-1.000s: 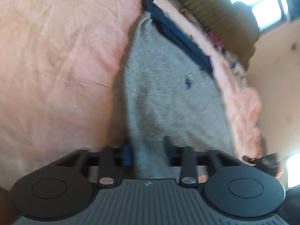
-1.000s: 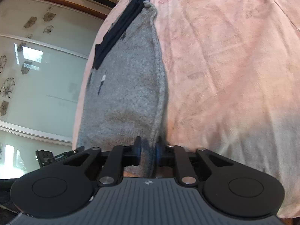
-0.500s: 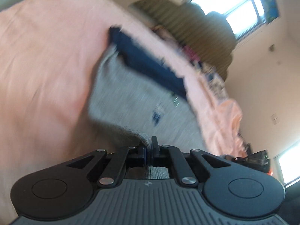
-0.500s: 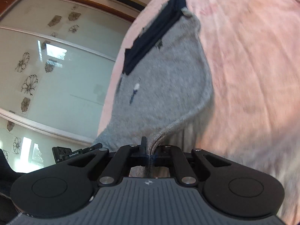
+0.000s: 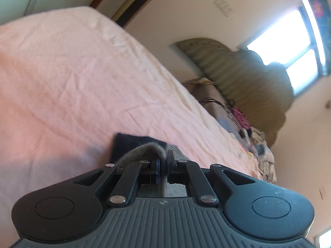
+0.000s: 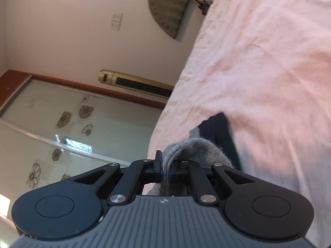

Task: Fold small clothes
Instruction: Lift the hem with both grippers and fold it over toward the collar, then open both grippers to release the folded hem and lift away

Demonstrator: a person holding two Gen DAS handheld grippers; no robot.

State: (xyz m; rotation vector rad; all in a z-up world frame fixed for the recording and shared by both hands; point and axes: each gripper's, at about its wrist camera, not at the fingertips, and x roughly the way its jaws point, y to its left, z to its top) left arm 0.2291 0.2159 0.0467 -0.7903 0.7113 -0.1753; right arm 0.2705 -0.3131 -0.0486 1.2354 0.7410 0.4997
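A small grey knit garment (image 5: 144,149) with a dark navy band (image 5: 124,144) lies on a pink bed sheet (image 5: 72,82). My left gripper (image 5: 163,165) is shut on one corner of its grey hem, folded over toward the navy band. My right gripper (image 6: 165,169) is shut on the other hem corner of the grey garment (image 6: 198,150), close to the navy band (image 6: 219,132). Most of the garment is hidden under the grippers.
The pink sheet (image 6: 269,62) stretches ahead of both grippers. A pile of clothes (image 5: 244,124) lies at the bed's far end by a green headboard (image 5: 238,78). A glass wardrobe door (image 6: 72,134) stands beside the bed.
Both grippers closed on the grey hem and carried it forward over the garment toward the navy band. The flat grey body is now out of sight beneath them.
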